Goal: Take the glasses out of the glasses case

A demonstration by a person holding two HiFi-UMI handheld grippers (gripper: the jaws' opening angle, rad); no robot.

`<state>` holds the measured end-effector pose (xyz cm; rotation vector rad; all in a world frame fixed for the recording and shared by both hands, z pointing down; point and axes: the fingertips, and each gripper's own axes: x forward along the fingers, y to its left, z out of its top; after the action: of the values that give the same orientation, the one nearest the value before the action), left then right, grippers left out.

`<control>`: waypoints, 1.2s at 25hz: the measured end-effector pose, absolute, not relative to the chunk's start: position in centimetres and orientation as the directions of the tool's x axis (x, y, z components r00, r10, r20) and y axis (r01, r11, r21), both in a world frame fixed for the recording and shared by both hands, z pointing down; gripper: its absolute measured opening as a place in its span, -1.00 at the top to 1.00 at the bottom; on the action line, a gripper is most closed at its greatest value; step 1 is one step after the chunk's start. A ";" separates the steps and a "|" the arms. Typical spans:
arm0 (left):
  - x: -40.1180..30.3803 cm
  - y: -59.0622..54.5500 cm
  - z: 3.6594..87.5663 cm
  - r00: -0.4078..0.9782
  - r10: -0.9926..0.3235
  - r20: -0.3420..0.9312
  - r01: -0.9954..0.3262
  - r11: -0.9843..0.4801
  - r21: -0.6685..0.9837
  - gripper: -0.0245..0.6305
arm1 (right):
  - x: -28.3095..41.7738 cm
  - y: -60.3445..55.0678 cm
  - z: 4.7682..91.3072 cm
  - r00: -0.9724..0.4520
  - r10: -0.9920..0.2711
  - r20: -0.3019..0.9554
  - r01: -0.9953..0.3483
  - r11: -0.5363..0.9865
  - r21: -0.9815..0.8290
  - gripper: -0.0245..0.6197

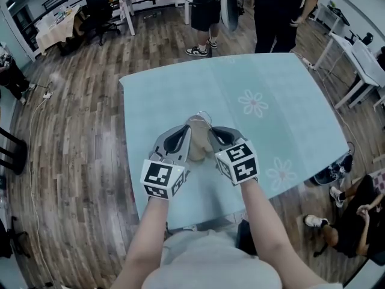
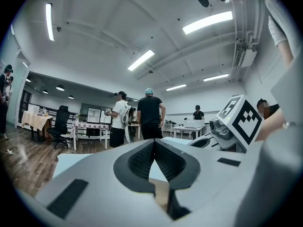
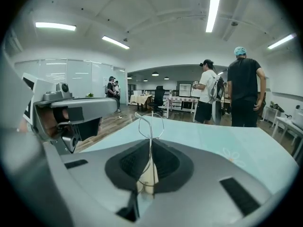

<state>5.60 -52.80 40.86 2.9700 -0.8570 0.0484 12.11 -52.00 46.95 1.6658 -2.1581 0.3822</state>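
I hold both grippers close together above the light blue table (image 1: 289,101). A beige glasses case (image 1: 197,144) hangs between them. My left gripper (image 1: 185,132) (image 2: 154,143) is shut, and a strip of the beige case (image 2: 161,193) shows in the gap behind its tips. My right gripper (image 1: 212,135) (image 3: 150,144) is shut on thin wire-framed glasses (image 3: 150,123). Their rims stick up past the jaws, and a beige piece (image 3: 148,176) is pinched lower down. From the head view the wire frame (image 1: 203,117) pokes out above the case.
The tablecloth carries flower prints (image 1: 253,103). Two people (image 1: 277,11) stand at the table's far edge, and another person (image 1: 352,221) sits at the right. An office chair (image 1: 96,5) and white tables (image 1: 355,59) stand on the wooden floor around it.
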 end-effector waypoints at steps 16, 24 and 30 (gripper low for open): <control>4.7 -48.7 38.2 0.865 -0.500 -0.037 -0.500 -0.866 0.009 0.90 | 10.3 -47.1 41.1 -0.196 -0.947 0.254 -0.975 0.215 0.048 0.85; 4.0 -47.0 37.2 0.875 -0.477 -0.087 -0.478 -0.878 0.002 0.90 | 9.5 -44.4 39.5 -0.165 -0.974 0.152 -0.982 0.176 0.065 0.85; 3.4 -46.4 36.3 0.873 -0.474 -0.116 -0.478 -0.878 -0.006 0.90 | 8.9 -43.5 38.3 -0.163 -0.981 0.102 -0.985 0.169 0.047 0.85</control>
<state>3.36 -46.39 36.34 3.0734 -0.7812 -0.1758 8.89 -43.47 38.33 1.9582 -2.3168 0.0456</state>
